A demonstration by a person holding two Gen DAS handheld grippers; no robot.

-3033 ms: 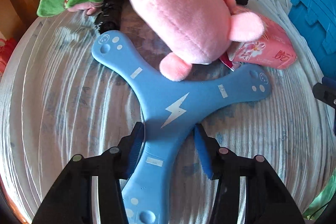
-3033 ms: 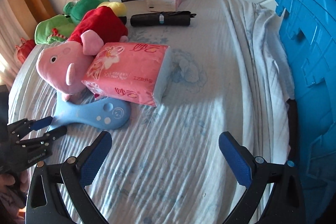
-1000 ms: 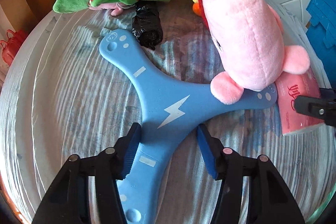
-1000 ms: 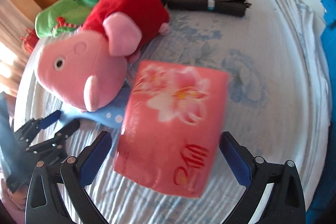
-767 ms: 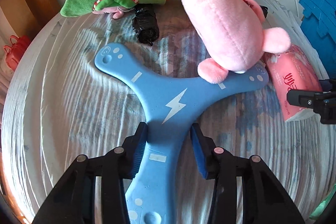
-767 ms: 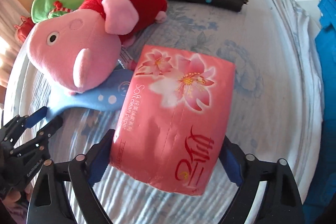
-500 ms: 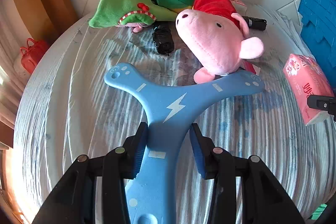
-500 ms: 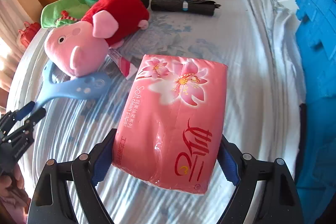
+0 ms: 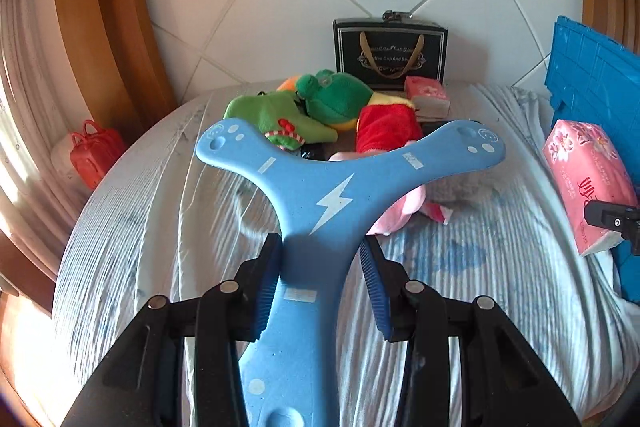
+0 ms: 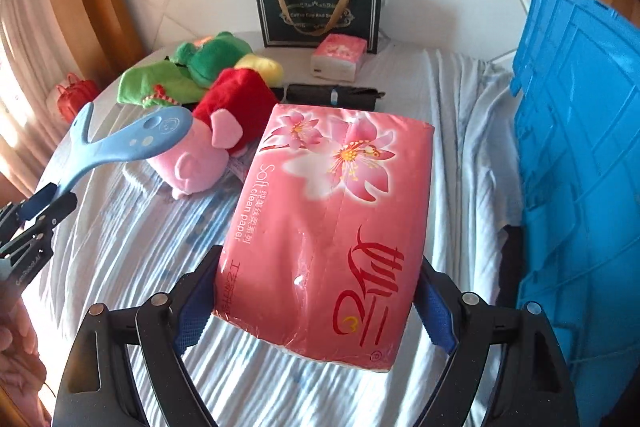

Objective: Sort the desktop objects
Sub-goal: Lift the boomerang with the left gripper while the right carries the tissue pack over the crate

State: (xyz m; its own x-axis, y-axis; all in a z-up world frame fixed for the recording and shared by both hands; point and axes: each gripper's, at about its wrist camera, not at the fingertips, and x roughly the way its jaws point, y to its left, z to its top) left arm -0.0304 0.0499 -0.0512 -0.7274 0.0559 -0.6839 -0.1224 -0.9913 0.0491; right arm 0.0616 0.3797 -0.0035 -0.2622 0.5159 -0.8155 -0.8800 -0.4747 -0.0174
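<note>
My left gripper (image 9: 322, 279) is shut on the stem of a blue three-armed boomerang (image 9: 332, 187) with a white lightning mark, held up above the striped bed cover. The right wrist view shows the boomerang (image 10: 132, 139) in the air at far left, with the left gripper (image 10: 38, 205) below it. My right gripper (image 10: 316, 303) is shut on a large pink tissue pack (image 10: 332, 223), lifted off the cover. That pack (image 9: 588, 179) also shows at the right edge of the left wrist view. A pink pig plush in red (image 10: 212, 143) lies on the bed.
A blue plastic crate (image 10: 580, 167) stands along the right side. At the back lie green plush toys (image 10: 188, 71), a folded black umbrella (image 10: 332, 95), a small tissue pack (image 10: 340, 57) and a dark gift bag (image 10: 320, 15). A red bag (image 9: 94, 151) sits at far left.
Both grippers closed on their objects and rose. The boomerang slid out from under the pig and lifted off the cover. The tissue pack came up and moved right, toward the crate.
</note>
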